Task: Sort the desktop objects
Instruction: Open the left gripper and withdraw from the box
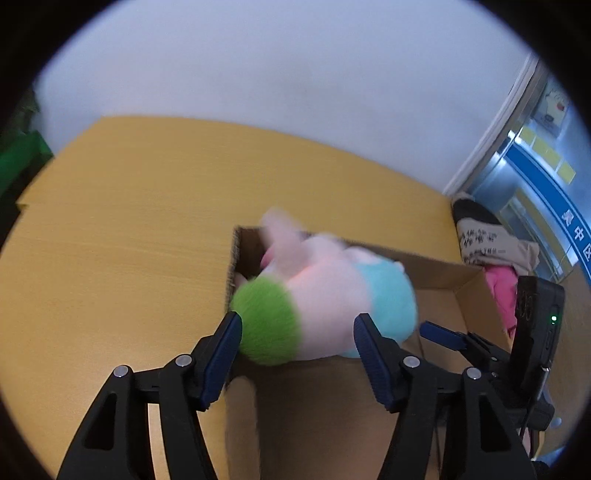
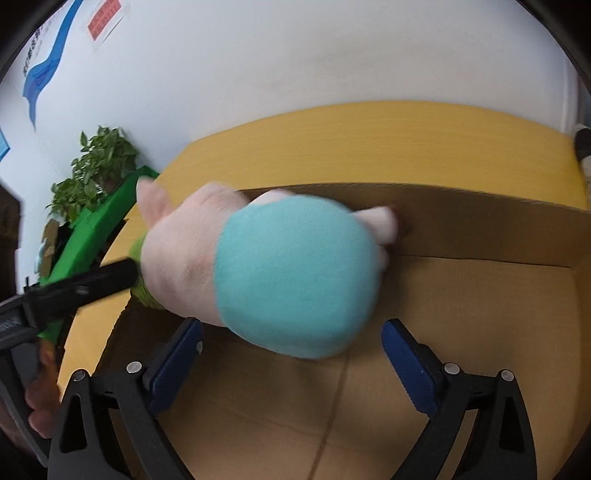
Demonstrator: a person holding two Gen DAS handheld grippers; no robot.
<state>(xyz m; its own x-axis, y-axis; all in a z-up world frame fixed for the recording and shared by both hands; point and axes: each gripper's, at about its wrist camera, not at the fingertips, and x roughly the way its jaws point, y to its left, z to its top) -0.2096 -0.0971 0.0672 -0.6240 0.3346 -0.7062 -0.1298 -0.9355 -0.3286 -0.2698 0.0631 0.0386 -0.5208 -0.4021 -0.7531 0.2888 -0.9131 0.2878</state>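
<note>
Blue band (image 1: 576,229) on glass wall, white characters "中" and "区" (others blurred), red notice (image 2: 104,18) unreadable

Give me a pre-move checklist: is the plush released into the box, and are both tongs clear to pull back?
1. Pink, green and turquoise plush toy above the open brown cardboard box: ok.
2. Plush settled on the box floor: cannot tell, it is motion-blurred.
3. Right tongs open, pads off the plush: ok.
4. Left tongs open: ok, though the left pad's gap to the green end is unclear.
5. Plush wholly inside the box walls: cannot tell, its green end overlaps the near corner.
6. Yellow wooden table around the box: ok.
</note>
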